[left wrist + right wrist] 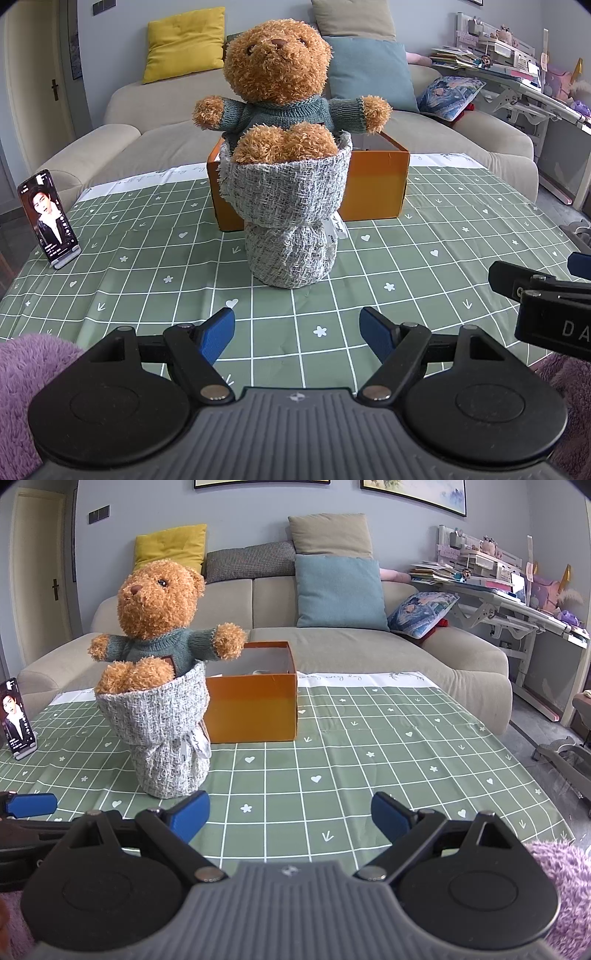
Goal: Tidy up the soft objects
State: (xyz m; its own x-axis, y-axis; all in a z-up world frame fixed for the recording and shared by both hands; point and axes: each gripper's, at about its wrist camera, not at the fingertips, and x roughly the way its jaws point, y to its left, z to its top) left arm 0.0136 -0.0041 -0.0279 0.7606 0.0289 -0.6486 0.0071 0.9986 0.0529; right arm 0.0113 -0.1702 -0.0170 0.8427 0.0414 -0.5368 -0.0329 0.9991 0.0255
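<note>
The left gripper (297, 328) is hovering over the cloth (443, 236) with its jaws standing wide apart and nothing between them. The bear (277, 92), sitting upright in a grey wrap (288, 206), is standing straight ahead of those jaws, well clear of the fingertips. The box (373, 184) is sitting just behind the wrap. The right gripper (290, 812) is also holding its jaws spread and empty; from it, the bear is standing ahead and to the left.
</note>
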